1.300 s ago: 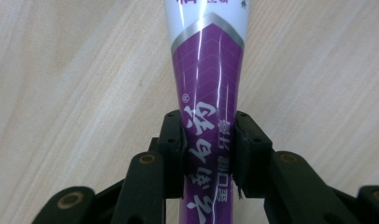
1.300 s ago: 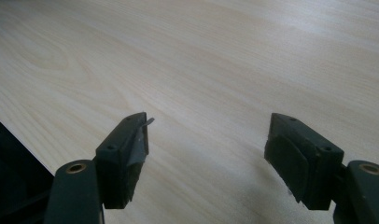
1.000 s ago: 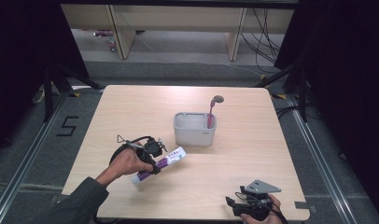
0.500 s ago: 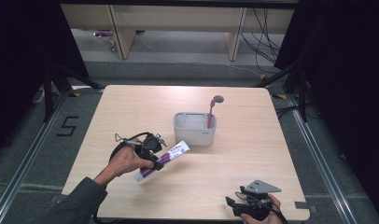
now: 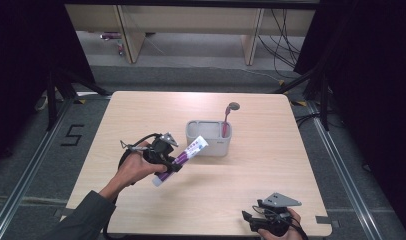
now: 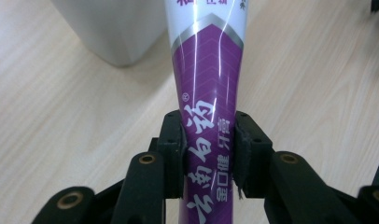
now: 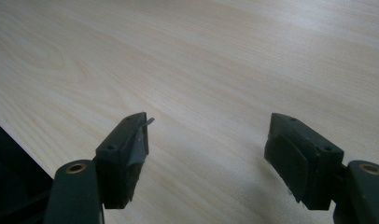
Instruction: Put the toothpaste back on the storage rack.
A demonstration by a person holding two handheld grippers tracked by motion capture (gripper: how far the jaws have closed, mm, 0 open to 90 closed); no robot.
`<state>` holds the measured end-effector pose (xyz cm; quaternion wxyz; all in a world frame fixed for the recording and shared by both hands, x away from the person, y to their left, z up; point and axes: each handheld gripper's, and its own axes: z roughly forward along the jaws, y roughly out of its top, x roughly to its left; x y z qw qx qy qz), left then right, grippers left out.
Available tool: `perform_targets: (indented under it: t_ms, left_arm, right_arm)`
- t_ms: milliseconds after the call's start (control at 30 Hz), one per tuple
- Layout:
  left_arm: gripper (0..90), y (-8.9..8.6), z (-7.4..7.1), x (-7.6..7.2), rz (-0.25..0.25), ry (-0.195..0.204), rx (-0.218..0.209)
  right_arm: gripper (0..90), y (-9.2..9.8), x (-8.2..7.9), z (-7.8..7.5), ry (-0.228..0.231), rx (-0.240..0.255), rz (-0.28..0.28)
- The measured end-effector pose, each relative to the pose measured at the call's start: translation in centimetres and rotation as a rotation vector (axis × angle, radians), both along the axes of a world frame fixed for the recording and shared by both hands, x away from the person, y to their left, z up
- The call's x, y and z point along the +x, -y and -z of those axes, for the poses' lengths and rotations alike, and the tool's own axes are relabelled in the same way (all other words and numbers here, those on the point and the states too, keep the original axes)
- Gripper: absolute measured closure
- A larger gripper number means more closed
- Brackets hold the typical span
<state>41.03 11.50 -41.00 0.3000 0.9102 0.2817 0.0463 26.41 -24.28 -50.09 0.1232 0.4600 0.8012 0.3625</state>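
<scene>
Clearly the left gripper [image 5: 167,159] is clenched on the purple-and-white tube [image 5: 182,159], its pads pressing both flat sides of the tube's lower purple part in the left gripper view [image 6: 207,154]. The tube hangs clear of the bench [image 5: 271,165], tilted, its long axis running from the near-left crimped end up toward the far right, where the white cap end points at the grey holder [image 5: 209,138]. That holder lies just beyond the cap, to the right and slightly farther off, with a pink toothbrush [image 5: 226,120] standing in its right side. Judging by this, the coming move is to carry the tube along its own axis over the rim. The right gripper [image 5: 263,222] rests released at the near right, jaws spread over bare wood [image 7: 206,70], well apart from the holder.
</scene>
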Motion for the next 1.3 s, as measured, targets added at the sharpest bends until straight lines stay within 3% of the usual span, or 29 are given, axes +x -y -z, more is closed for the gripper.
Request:
perform_targets:
  t_ms: [100,133,200,300,333,400,467,500,533,767,800,900,1000,1067,1133,1167,1300]
  left_arm:
    - [67.6,-0.3,-0.8,0.0,-0.007,0.034,-0.042]
    - [67.6,-0.3,-0.8,0.0,-0.007,0.034,-0.042]
    - [67.7,-0.3,-1.4,-0.1,-0.033,0.063,-0.096]
    - [67.7,-0.3,-1.8,-0.1,-0.045,0.086,-0.129]
    - [67.7,-0.3,-2.2,0.0,-0.055,0.096,-0.163]
    - [67.5,-0.3,-2.3,0.1,-0.061,0.101,-0.175]
    - [67.5,-0.3,-2.6,0.4,-0.075,0.124,-0.204]
    - [67.5,-0.2,-2.8,0.6,-0.111,0.146,-0.25]
    - [67.5,-0.2,-2.9,0.7,-0.105,0.146,-0.25]
    - [67.6,0.3,-3.3,1.5,-0.148,0.179,-0.304]
    - [67.6,0.4,-3.3,1.6,-0.158,0.187,-0.319]
    - [67.8,0.5,-3.4,1.7,-0.163,0.192,-0.337]
    - [67.7,0.8,-3.6,2.0,-0.171,0.217,-0.353]
    - [67.7,1.0,-4.0,2.2,-0.19,0.223,-0.391]
    - [67.7,1.2,-4.2,2.5,-0.2,0.235,-0.413]
    - [67.8,1.4,-4.4,2.6,-0.208,0.24,-0.419]
    - [67.7,1.9,-4.7,3.0,-0.221,0.268,-0.457]
  right_arm:
    - [30.4,0.1,0.1,0.1,0.032,-0.014,-0.011]
    - [30.4,0.1,0.1,0.1,0.032,-0.014,-0.011]
    - [30.3,0.2,0.1,0.0,0.032,-0.024,-0.009]
    - [30.3,0.0,0.0,0.1,0.02,-0.007,0.002]
    - [30.3,0.0,0.1,0.0,0.014,-0.006,-0.005]
    - [30.3,0.1,0.1,0.0,0.021,-0.019,-0.004]
    - [30.3,0.0,0.0,0.0,0.012,0.002,-0.001]
    - [30.3,0.0,0.1,0.2,0.023,0.002,-0.007]
    - [30.3,0.1,0.0,0.0,0.018,-0.017,-0.001]
    - [30.3,0.1,0.0,0.0,0.012,-0.007,-0.007]
    - [30.4,0.2,0.1,0.1,0.034,-0.024,-0.012]
    - [30.3,0.0,0.0,0.0,0.004,-0.002,0.008]
    - [30.4,0.2,0.1,0.1,0.03,-0.024,-0.01]
    - [30.3,0.1,0.0,0.0,0.017,-0.015,-0.003]
    - [30.3,0.1,0.1,0.0,0.011,-0.007,-0.006]
    - [30.3,0.2,0.2,0.1,0.036,-0.025,-0.016]
    - [30.4,0.1,0.1,0.0,0.019,-0.017,-0.005]
